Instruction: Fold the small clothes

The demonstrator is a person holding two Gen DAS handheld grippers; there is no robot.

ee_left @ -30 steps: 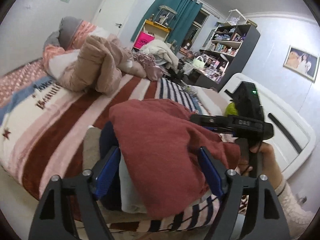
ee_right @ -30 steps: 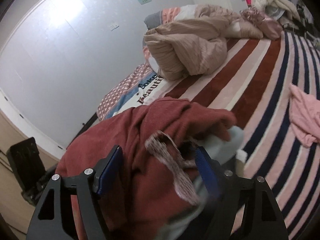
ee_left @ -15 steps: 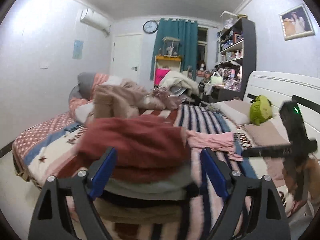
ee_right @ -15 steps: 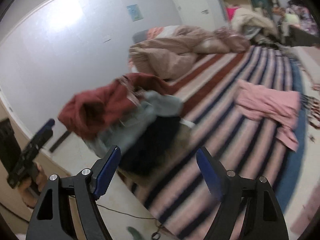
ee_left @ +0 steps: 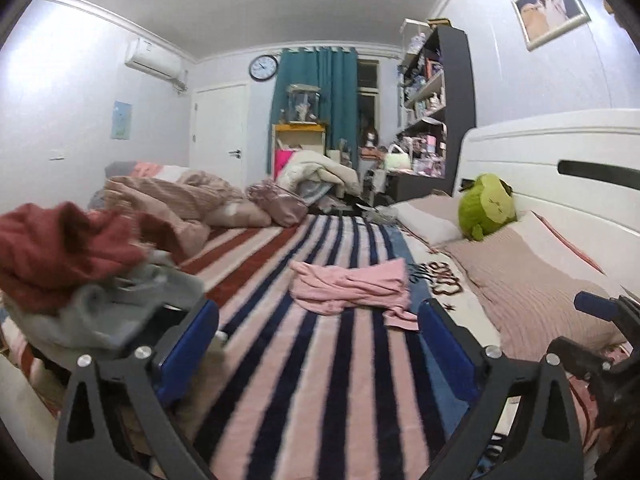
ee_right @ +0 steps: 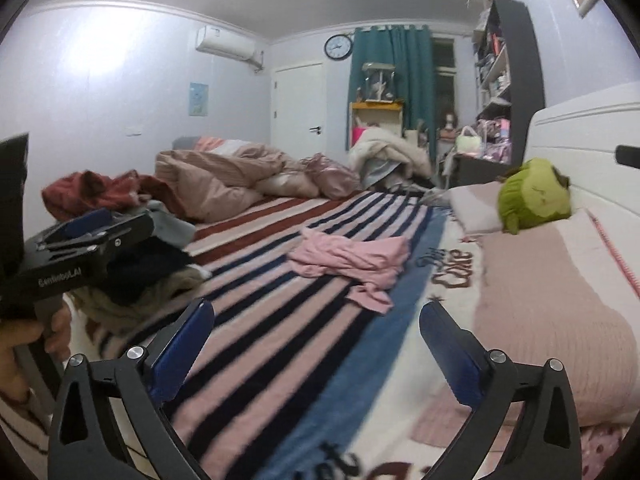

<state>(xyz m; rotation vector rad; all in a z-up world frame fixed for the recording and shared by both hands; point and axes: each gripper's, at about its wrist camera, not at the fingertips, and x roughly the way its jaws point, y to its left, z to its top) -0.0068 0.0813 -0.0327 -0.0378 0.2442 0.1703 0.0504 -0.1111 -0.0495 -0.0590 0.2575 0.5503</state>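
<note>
Both my grippers are spread wide with nothing in them, left gripper [ee_left: 318, 330] and right gripper [ee_right: 316, 330] hovering over the striped blanket [ee_left: 320, 380]. The crumpled pink garment [ee_left: 350, 290] lies mid-bed ahead of me. The pile of clothes [ee_left: 80, 276], red piece on top, sits at the bed's left edge.

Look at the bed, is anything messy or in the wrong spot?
Yes. A crumpled pink garment lies alone, unfolded, in the middle of the striped blanket. The pile of clothes topped by a dark red garment at the bed's left edge looks lopsided. Both grippers are open and empty.
</note>
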